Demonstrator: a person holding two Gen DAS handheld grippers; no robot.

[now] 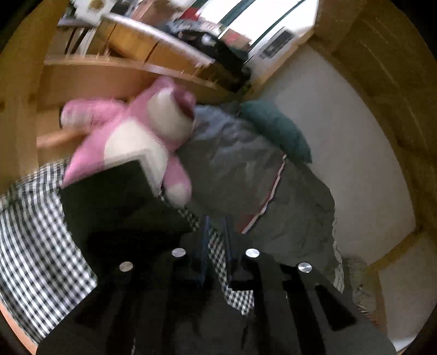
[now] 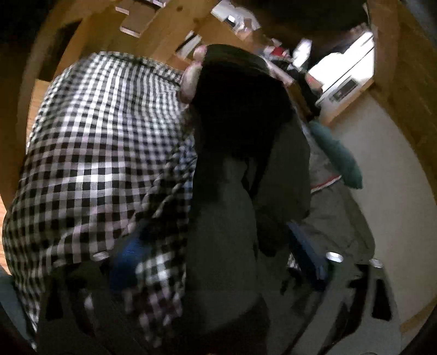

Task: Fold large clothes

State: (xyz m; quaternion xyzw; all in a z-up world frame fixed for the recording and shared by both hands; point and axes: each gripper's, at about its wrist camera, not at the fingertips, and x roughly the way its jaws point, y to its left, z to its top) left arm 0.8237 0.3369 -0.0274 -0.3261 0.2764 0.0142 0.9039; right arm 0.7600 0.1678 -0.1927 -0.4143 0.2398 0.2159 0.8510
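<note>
Left gripper (image 1: 215,245) is clenched on a fold of the checked shirt (image 1: 35,232), pinched between its blue fingers. Right gripper (image 2: 218,262) has checked cloth and a dark garment (image 2: 232,191) bunched between its fingers (image 2: 128,256); whether it grips is unclear through the blur. Beyond lie a grey duvet (image 1: 245,163) and pink plush toy (image 1: 131,131). Folding looks barely begun: no neat fold shows.

Both my views are dim and smeared by motion blur. The only strong light is the blown-out window (image 1: 245,21), glaring white above the pink plush toy (image 1: 136,131), itself soft-edged. Below the toy everything sinks into shadow. Fisheye curvature bends the wooden edges, with black vignette corners.
</note>
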